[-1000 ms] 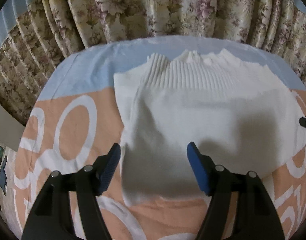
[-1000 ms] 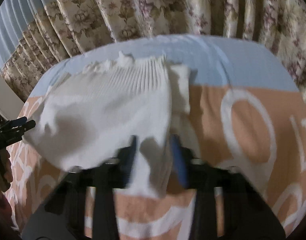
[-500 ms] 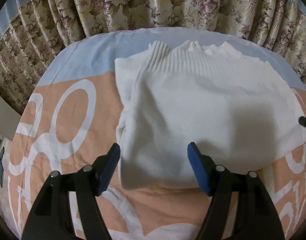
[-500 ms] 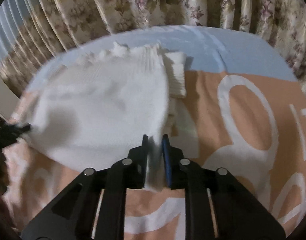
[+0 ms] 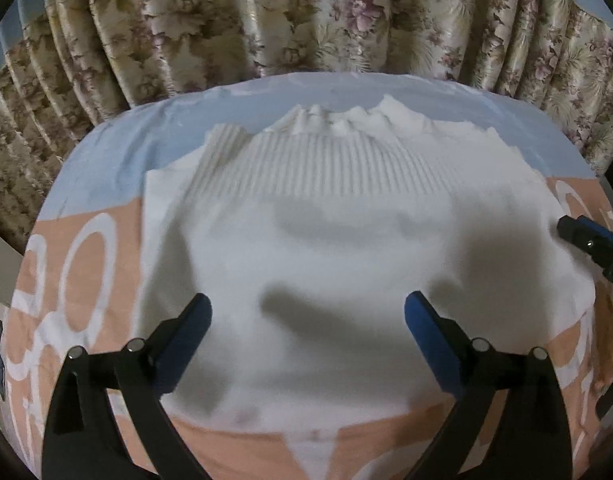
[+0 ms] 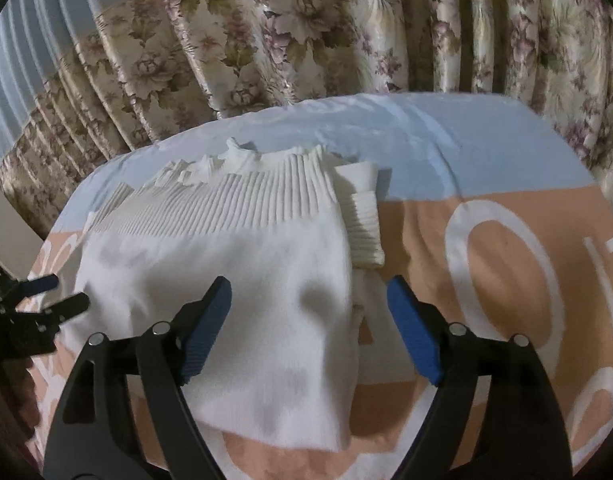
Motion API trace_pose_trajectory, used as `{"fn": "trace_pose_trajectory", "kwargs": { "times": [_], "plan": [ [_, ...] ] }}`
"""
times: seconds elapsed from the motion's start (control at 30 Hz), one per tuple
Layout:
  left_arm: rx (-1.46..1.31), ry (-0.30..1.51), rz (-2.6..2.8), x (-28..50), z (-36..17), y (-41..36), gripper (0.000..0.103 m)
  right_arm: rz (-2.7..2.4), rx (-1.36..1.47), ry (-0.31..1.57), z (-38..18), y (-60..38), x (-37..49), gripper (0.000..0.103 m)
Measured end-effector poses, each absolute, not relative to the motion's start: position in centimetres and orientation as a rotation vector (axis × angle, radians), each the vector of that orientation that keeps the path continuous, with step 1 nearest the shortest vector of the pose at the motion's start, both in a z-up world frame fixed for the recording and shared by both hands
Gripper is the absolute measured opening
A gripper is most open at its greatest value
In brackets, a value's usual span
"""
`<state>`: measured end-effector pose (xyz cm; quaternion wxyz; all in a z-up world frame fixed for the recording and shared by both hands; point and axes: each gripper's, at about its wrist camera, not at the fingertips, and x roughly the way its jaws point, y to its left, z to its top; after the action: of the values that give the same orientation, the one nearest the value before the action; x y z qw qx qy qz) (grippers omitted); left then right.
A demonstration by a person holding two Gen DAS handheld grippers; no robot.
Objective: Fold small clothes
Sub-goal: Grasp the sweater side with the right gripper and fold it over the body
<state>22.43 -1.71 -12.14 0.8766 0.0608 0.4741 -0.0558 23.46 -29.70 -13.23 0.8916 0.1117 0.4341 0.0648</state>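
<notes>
We see dim, warm indoor light falling from above and behind the cameras, throwing soft grey shadows across the white sweater [image 5: 346, 264]. Fisheye distortion bends the floral curtain [image 6: 306, 32] and leaves black corners. The sweater's near edge looks slightly blurred in both views, and its knit detail washes out in places.

A big bed sheet [image 5: 106, 184] covers the bed. The far part of the sheet is light blue. The near part is orange with big white letters [image 6: 502, 280] on it. Behind the bed sheet hang curtains [image 5: 306, 16] with brown and purple flowers. They touch its far edge.
</notes>
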Motion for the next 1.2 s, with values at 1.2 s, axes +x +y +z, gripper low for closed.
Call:
{"fn": "trace_pose_trajectory", "kwargs": {
  "times": [1.2],
  "plan": [
    [0.106, 1.02, -0.144, 26.2, -14.8, -2.6, 0.101, 0.206, 0.386, 0.995, -16.2, -31.0, 27.5, 0.047]
  ]
}}
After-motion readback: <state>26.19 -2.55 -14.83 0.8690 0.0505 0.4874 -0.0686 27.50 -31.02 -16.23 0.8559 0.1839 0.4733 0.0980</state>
